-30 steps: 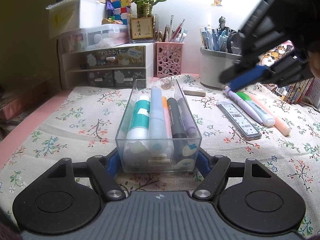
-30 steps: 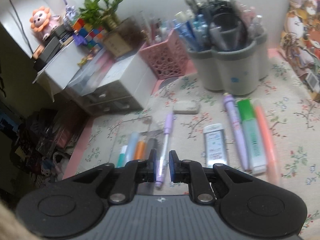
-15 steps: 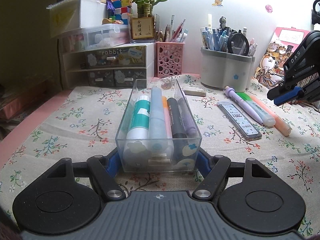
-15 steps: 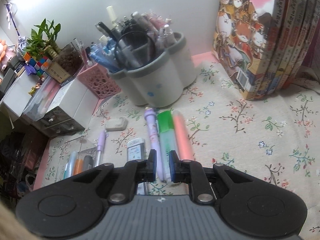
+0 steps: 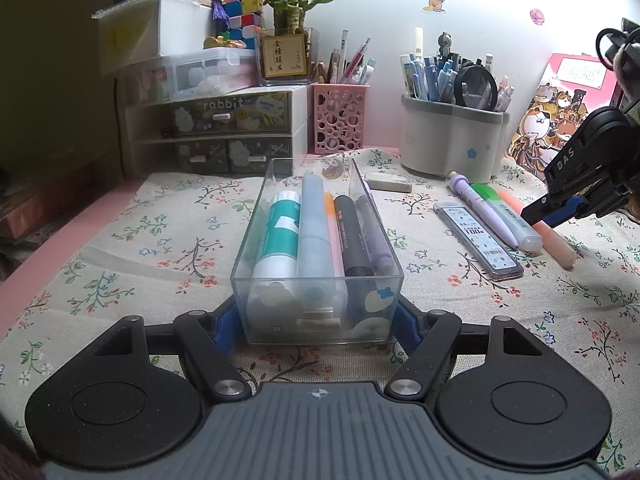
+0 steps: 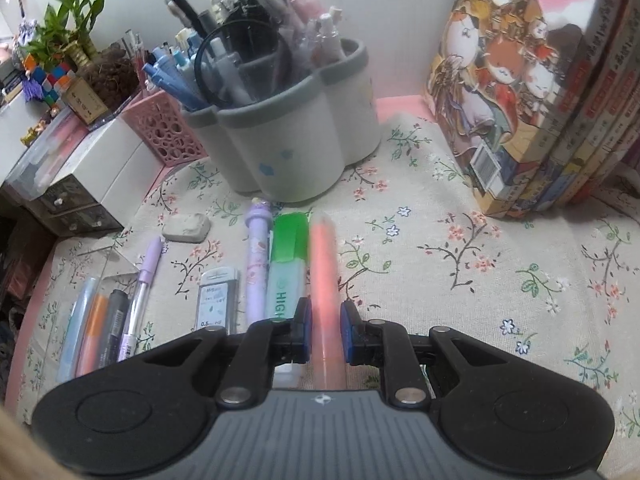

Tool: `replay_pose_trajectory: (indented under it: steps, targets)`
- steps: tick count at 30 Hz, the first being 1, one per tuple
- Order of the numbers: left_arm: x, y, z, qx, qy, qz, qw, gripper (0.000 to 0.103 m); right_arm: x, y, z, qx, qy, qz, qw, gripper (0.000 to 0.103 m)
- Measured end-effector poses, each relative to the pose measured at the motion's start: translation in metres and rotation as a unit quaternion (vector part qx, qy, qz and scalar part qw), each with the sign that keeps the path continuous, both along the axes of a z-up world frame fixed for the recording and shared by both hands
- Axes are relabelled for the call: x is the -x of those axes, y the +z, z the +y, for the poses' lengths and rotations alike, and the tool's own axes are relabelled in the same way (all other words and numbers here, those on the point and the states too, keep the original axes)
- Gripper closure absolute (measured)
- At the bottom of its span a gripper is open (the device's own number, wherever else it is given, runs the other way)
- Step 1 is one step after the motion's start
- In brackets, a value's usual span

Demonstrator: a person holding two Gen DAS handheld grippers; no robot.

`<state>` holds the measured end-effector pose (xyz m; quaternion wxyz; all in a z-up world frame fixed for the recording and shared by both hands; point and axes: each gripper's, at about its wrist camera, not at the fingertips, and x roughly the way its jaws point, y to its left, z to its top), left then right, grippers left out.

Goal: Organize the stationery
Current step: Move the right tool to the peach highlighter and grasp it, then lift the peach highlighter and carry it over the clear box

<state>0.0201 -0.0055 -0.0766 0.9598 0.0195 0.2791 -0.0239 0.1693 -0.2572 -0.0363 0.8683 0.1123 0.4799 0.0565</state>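
Grippers split the work: box steadied, orange marker lined up

Left wrist view: left gripper has its jaws pressed on the near end of the clear box, which sits mid-cloth with five pens inside. Right gripper hangs over the loose row toward the right edge.

Right wrist view: right gripper has its jaws spread around the orange marker, a gap on each side, green highlighter just beside. Judged step: picking up the marker. Next: close, lift, carry to the box.
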Motion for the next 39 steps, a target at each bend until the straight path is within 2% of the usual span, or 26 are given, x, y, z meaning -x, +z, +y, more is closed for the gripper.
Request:
replay_pose_trajectory:
  steps: [2,4,7,9,13,18,24,32,36,39]
  targets:
    - [0.000,0.000,0.000,0.000,0.000,0.000,1.0000,0.031,0.000,-0.001,0.011,0.036,0.020,-0.016,0.999,0.089]
    - [0.000,0.000,0.000,0.000,0.000,0.000,1.0000,0.031,0.000,0.000,0.012,0.038,0.015,-0.010,0.999,0.089]
    - [0.000,0.000,0.000,0.000,0.000,0.000,1.0000,0.031,0.005,0.001,-0.001,-0.007,-0.015,-0.004,1.000,0.089]
    - [0.000,0.000,0.000,0.000,0.000,0.000,1.0000,0.031,0.010,0.003,-0.006,-0.018,-0.026,-0.008,0.999,0.089]
    - [0.000,0.000,0.000,0.000,0.000,0.000,1.0000,0.031,0.021,0.019,-0.014,-0.062,-0.052,-0.023,0.996,0.089]
    - [0.000,0.000,0.000,0.000,0.000,0.000,1.0000,0.031,0.027,0.039,0.010,-0.092,-0.025,-0.035,0.995,0.089]
    - [0.000,0.000,0.000,0.000,0.000,0.000,1.0000,0.031,0.031,0.037,0.034,-0.135,-0.010,-0.015,0.991,0.089]
    - [0.000,0.000,0.000,0.000,0.000,0.000,1.0000,0.031,0.030,0.041,0.073,-0.216,0.044,0.009,0.975,0.089]
    - [0.000,0.000,0.000,0.000,0.000,0.000,1.0000,0.031,0.023,0.031,0.087,-0.263,0.045,0.038,0.963,0.089]
    - [0.000,0.000,0.000,0.000,0.000,0.000,1.0000,0.031,0.018,0.022,0.094,-0.287,0.026,0.059,0.956,0.089]
